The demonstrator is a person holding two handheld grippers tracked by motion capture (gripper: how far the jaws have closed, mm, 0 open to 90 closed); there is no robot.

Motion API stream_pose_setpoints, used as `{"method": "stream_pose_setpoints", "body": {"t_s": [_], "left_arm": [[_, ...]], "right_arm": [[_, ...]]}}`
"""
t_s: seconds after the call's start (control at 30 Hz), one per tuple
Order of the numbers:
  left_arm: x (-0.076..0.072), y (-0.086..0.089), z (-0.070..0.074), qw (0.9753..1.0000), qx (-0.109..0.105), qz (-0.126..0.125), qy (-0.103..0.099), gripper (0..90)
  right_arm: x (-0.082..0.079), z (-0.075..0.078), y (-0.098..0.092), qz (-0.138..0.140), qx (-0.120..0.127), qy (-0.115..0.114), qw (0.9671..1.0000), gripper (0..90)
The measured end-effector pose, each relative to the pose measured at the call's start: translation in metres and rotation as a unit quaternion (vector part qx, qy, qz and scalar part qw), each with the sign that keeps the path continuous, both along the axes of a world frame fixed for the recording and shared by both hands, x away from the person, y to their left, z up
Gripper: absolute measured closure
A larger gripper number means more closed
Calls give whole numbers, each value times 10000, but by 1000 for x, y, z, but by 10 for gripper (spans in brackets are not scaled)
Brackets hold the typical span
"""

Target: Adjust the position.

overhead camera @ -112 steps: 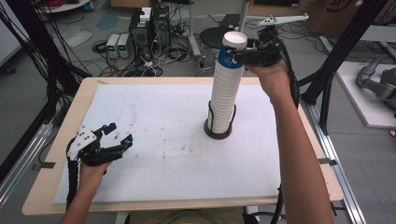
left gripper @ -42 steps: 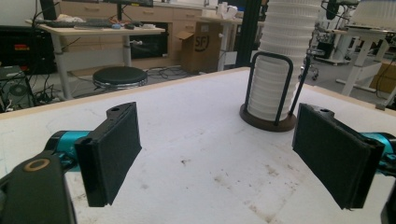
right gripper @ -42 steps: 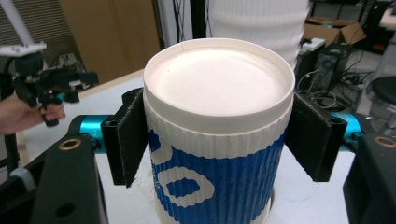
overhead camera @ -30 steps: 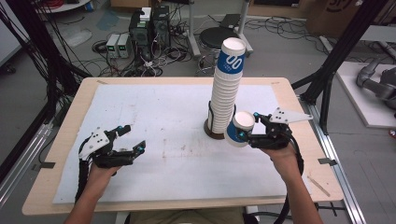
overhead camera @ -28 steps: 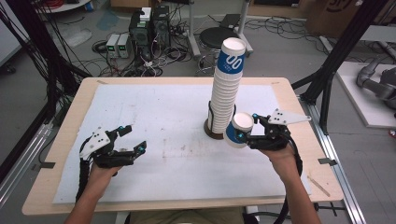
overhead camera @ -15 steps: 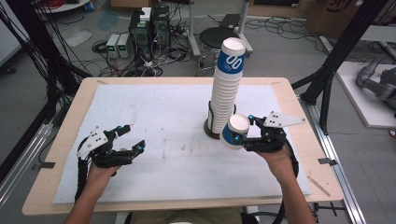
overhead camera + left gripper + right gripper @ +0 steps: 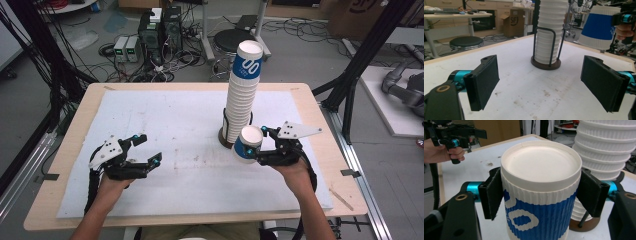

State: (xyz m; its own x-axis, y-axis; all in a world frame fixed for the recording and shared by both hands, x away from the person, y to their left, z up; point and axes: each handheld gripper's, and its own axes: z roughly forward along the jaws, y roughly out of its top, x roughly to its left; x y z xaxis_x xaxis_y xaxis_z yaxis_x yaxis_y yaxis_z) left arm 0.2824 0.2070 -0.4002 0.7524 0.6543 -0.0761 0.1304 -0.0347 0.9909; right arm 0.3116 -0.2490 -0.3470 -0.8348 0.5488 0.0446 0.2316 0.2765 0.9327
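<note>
The right claw pinches an upside-down paper cup just near the cup stack, above the desk. The left claw is spread and empty. I judge the cup is being carried away; next it needs lowering onto the desk.

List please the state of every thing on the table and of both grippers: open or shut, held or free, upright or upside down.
Left gripper: open, empty, low over the table.
Right gripper: shut on the single cup.
Single cup: upside down, held off the table.
Cup stack: upside down, tall, upright in its holder.
Holder: standing on the table.
</note>
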Motion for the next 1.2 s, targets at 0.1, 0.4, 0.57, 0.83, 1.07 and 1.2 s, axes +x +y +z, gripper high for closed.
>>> {"method": "stream_pose_setpoints", "body": {"t_s": [0.1, 0.4, 0.57, 0.83, 1.07, 1.2], "left_arm": [[0, -2, 0, 10000, 28, -91, -3, 150], [-6, -20, 4, 9986, 216, -474, -96, 149], [-6, -33, 5, 9959, 268, -855, -83, 149], [-3, -59, 7, 9895, 427, -1380, -90, 149], [0, -81, 9, 9831, 532, -1745, -134, 149], [3, -94, 9, 9795, 556, -1935, -120, 149]], "right_arm": [[0, 0, 2, 51, -7, 2, 10000, 283], [-2, -6, 16, 370, -13, -2, 9993, 283], [-3, -8, 23, 498, -40, -12, 9987, 283], [-4, -13, 35, 724, -27, 46, 9974, 283], [-8, -14, 48, 1004, 92, 8, 9949, 283], [-10, -14, 54, 1134, 113, 26, 9935, 283]]}}
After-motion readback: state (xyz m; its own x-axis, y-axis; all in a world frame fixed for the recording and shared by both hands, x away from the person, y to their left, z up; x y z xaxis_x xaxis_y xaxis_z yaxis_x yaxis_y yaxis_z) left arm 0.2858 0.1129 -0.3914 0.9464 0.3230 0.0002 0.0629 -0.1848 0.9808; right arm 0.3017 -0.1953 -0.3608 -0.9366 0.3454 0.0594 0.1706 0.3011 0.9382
